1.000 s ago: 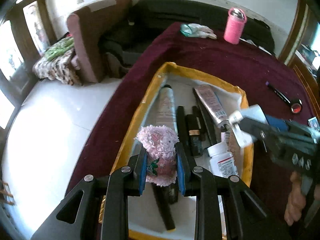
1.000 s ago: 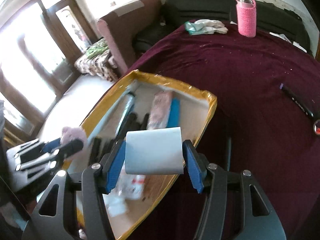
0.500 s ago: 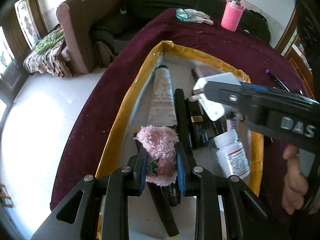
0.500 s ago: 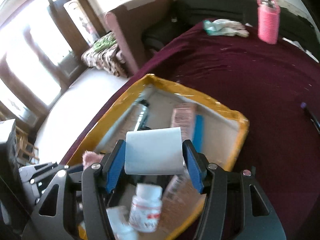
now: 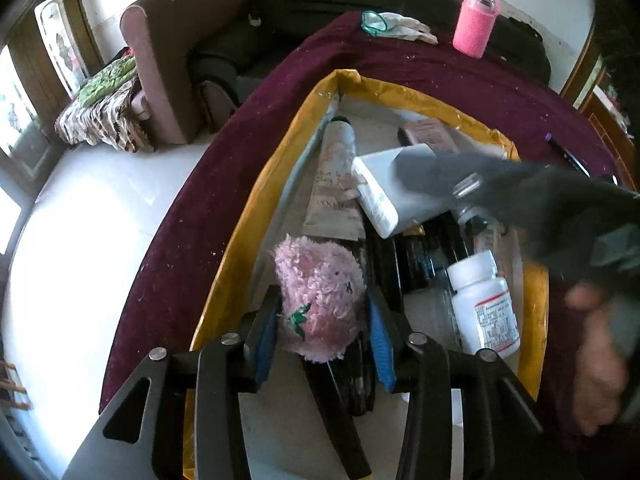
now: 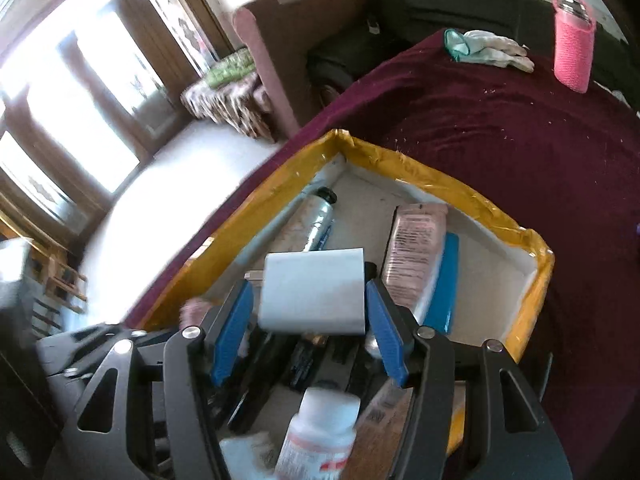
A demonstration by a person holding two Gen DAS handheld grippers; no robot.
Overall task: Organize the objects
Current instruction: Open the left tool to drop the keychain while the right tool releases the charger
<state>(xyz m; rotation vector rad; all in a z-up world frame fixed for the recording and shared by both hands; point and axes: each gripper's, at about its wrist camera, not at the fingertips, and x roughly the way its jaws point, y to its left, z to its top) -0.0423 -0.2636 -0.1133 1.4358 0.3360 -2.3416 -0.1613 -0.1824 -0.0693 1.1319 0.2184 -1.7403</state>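
1. Much has already been gathered in the yellow-rimmed box (image 5: 280, 184) near the tabletop's (image 6: 520, 152) left edge: tubes, dark sticks, a white pill bottle (image 5: 482, 304).
2. The left hand-held gripper (image 5: 322, 336) is opening around the pink fluffy pouch (image 5: 320, 296), low over the box; release is judged underway.
3. The right hand-held gripper (image 6: 310, 316) grips a white block (image 6: 314, 290) above the box; placement remains.
4. A pink bottle (image 6: 574, 42) and gloves (image 6: 492, 48) remain at the far edge.

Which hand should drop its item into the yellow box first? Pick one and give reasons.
Left. Its gripper is low inside the box, jaws already opening around the pink fluffy toy. The right gripper is clamped on the white block, higher above the contents.
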